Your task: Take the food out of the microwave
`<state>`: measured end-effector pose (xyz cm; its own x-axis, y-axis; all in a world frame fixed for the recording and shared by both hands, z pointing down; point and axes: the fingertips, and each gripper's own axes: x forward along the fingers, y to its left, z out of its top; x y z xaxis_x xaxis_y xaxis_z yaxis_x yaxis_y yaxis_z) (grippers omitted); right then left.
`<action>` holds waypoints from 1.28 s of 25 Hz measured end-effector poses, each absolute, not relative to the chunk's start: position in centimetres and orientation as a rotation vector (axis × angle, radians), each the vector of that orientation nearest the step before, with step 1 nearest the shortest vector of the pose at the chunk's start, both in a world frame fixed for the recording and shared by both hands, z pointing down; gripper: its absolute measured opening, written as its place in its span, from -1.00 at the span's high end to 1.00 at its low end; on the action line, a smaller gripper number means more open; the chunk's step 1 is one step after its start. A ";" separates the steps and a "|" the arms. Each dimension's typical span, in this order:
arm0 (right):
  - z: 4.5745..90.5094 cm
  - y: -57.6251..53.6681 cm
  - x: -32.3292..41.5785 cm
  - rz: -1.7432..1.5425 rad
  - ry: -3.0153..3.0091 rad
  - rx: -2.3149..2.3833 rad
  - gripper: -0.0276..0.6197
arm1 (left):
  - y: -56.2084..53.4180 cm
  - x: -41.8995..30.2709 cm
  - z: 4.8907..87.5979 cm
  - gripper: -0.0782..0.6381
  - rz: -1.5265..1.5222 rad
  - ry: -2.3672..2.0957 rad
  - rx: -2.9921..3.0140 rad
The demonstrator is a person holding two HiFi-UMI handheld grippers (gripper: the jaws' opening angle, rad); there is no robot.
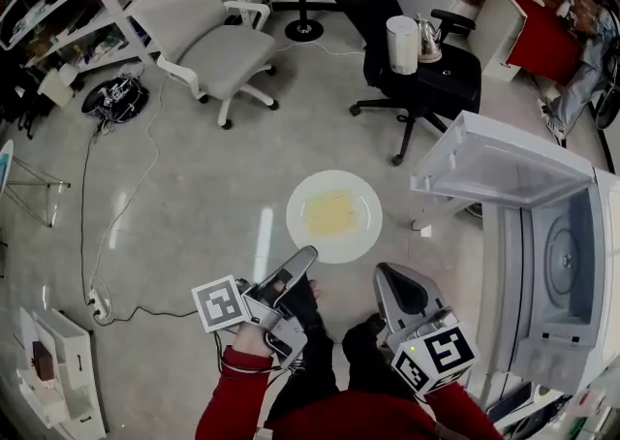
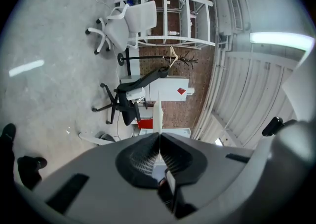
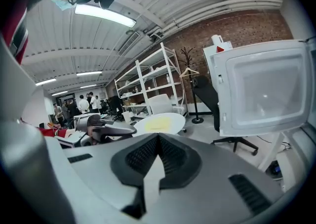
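Note:
A white plate (image 1: 334,216) with pale yellow food (image 1: 330,212) on it hangs over the floor, left of the microwave. My left gripper (image 1: 306,256) is shut on the plate's near rim; in the left gripper view the plate (image 2: 158,114) shows edge-on, pinched between the jaws. The right gripper (image 1: 386,275) is shut and holds nothing, just right of the plate's near rim. The microwave (image 1: 504,264) stands at the right with its door (image 1: 504,162) swung open and its turntable (image 1: 562,259) bare. In the right gripper view the plate (image 3: 158,123) sits ahead with the door (image 3: 264,92) at the right.
A black chair (image 1: 426,84) carrying a white cylinder (image 1: 402,44) and a kettle (image 1: 429,39) stands beyond the plate. A grey office chair (image 1: 208,36) is at the back left. Cables and a power strip (image 1: 97,307) lie on the floor at left. Shelves (image 1: 58,12) line the far left.

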<state>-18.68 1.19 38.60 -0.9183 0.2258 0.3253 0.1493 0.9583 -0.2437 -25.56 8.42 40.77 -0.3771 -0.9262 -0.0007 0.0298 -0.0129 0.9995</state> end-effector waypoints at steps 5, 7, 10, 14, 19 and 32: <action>38.6 3.4 -20.7 0.281 -2.742 -0.367 0.88 | 11.6 -27.3 40.8 0.73 -1.564 -1.521 0.931; 38.5 4.3 -21.2 0.275 -2.735 -0.401 0.88 | 12.9 -27.9 40.7 0.73 -1.586 -1.544 0.911; 38.4 5.4 -22.0 0.269 -2.723 -0.449 0.88 | 14.5 -28.7 40.5 0.73 -1.612 -1.578 0.883; 38.5 6.7 -22.8 0.259 -2.708 -0.504 0.88 | 16.4 -29.5 40.3 0.73 -1.643 -1.616 0.857; 38.8 8.3 -23.6 0.248 -2.685 -0.574 0.88 | 18.5 -29.9 40.2 0.73 -1.685 -1.654 0.827; 39.0 11.5 -25.0 0.194 -2.657 -0.702 0.89 | 22.3 -30.9 40.1 0.73 -1.755 -1.716 0.768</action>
<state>-24.99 11.48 39.05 -0.8010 0.4997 0.3296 0.4466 0.8655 -0.2267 -30.94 22.25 40.14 -0.6778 -0.7351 -0.0155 0.0014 -0.0223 0.9997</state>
